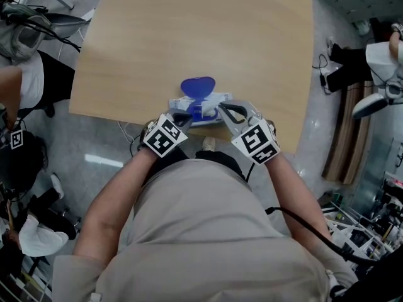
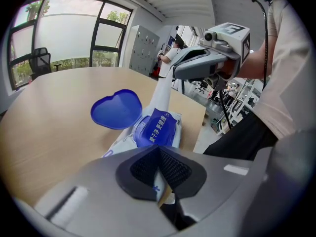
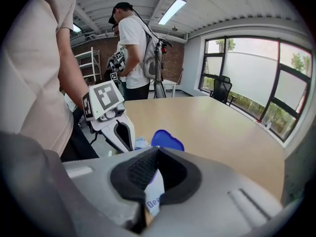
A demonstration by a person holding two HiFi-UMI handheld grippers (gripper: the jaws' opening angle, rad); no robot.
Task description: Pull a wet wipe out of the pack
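A white wet-wipe pack point(image 1: 213, 101) with a blue label lies at the near edge of the wooden table point(image 1: 189, 30). Its blue heart-shaped lid point(image 1: 198, 85) stands flipped open. My left gripper point(image 2: 159, 152) is shut on the near end of the pack point(image 2: 157, 126). My right gripper point(image 2: 174, 72) hangs above the opening, shut on a white wipe point(image 2: 162, 94) that stretches up from the pack in a taut strip. In the right gripper view the right gripper point(image 3: 155, 152) has its pads together with white sheet under them, and the lid point(image 3: 167, 139) shows beyond.
The pack sits close to the table's front edge point(image 1: 189, 123), with my body right behind it. Other people stand off the table's left point(image 1: 25, 87) and right point(image 1: 378, 61) sides. An office chair point(image 2: 40, 58) is by the far window.
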